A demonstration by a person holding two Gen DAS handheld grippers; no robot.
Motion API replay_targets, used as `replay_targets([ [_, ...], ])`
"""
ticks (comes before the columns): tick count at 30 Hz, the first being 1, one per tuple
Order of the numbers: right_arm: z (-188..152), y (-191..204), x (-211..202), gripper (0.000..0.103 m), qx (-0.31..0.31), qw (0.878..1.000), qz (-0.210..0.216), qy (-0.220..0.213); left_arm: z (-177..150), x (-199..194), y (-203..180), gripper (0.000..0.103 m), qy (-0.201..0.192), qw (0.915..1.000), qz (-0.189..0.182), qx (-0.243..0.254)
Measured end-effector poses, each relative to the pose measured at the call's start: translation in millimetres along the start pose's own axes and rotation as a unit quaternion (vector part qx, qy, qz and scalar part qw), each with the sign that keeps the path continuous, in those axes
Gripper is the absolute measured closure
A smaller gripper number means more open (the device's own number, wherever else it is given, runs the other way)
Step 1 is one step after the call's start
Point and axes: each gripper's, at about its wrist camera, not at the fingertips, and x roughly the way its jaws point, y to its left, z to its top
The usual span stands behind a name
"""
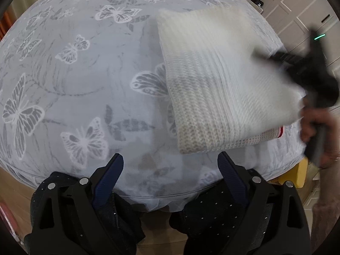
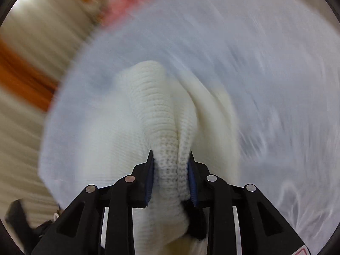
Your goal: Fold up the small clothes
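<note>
The cream knitted garment [image 1: 214, 80] lies folded near the right edge of the butterfly-print bed [image 1: 74, 85]. The right gripper [image 2: 171, 159] pinches a bunched fold of it, apparently lifting through blur. The left gripper [image 1: 170, 165] hangs spread wide and empty over the near edge

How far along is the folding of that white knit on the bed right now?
Partly done: the white knit garment already lies doubled into a rough rectangle on the butterfly bedspread. In hand: the right gripper pinches a bunched edge of it. The left gripper hangs open and empty over the spread. Left: laying that edge flat.
</note>
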Motion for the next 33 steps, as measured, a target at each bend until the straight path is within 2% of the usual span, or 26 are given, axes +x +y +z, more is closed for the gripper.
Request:
replay_targets([
  [1,-4.1,-9.5,-6.7,0.076,0.022,0.999,0.033,-0.015,1.4,-1.5,0.0,0.015,-0.002,1.0,-0.002,0.001],
  [4,-17.2,-14.1,-33.5,0.071,0.047,0.995,0.068,-0.048,3.2,-6.4,-1.0,0.014,-0.014,0.9999,0.0,0.007],
  [6,-34.9,-20.1,-41.6,0.064,0.064,0.993,0.088,-0.037,3.4,-4.1,-0.3,0.014,-0.012,0.9999,-0.006,0.005],
  [9,-59.9,-22.3,-45.7,0.052,0.069,0.993,0.092,-0.021,3.7,3.4,-5.5,0.014,0.0,0.9999,-0.008,0.011],
  [13,-84.9,-21.9,-35.6,0.049,0.09,0.989,0.115,0.008,-0.9,22.1,-30.4,0.014,0.028,0.9969,0.001,0.074],
  [16,-84.1,-15.4,-30.7,0.048,0.084,0.99,0.11,0.009,-5.4,34.3,-47.0,0.014,0.023,0.9925,0.023,0.117],
  [17,-81.8,-11.8,-30.0,0.058,0.077,0.991,0.109,0.007,-5.4,35.3,-49.9,0.016,0.01,0.9915,0.027,0.127],
  [18,-80.7,-8.1,-30.3,0.072,0.068,0.992,0.108,0.006,-3.2,36.2,-50.8,0.033,-0.011,0.99,0.032,0.137],
  [19,-79.2,-4.2,-29.5,0.094,0.063,0.992,0.107,0.008,1.1,40.2,-48.1,0.062,-0.013,0.9894,0.047,0.137],
  [20,-76.5,-1.3,-31.1,0.094,0.062,0.992,0.108,0.007,7.1,43.5,-40.6,0.07,-0.003,0.9917,0.047,0.12],
  [22,-73.0,10.2,-50.2,0.094,0.047,0.991,0.124,-0.02,16.4,39.7,-21.2,0.082,-0.003,0.9975,0.026,0.066],
  [24,-74.4,18.6,-71.0,0.095,0.033,0.99,0.132,-0.047,20.6,28.7,-7.3,0.082,-0.017,0.9984,0.035,0.041],
  [26,-81.5,14.9,-74.1,0.095,0.023,0.992,0.109,-0.055,19.6,21.1,4.5,0.082,-0.021,0.9991,0.03,0.022],
  [28,-95.1,-5.2,-38.7,0.095,0.033,0.998,0.05,-0.01,13.7,31.4,6.1,0.082,-0.002,0.9991,0.034,0.024],
  [29,-102.6,-16.7,-20.5,0.096,0.046,0.998,0.038,0.012,9.9,40.2,4.0,0.082,0.009,0.9986,0.043,0.03],
  [31,-114.7,-33.2,-12.3,0.097,0.093,0.993,0.072,0.006,4.7,45.9,4.3,0.082,0.009,0.9984,0.049,0.027],
  [33,-114.7,-25.0,-26.4,0.096,0.084,0.994,0.063,-0.015,4.3,42.1,4.6,0.082,0.007,0.9986,0.048,0.021],
])
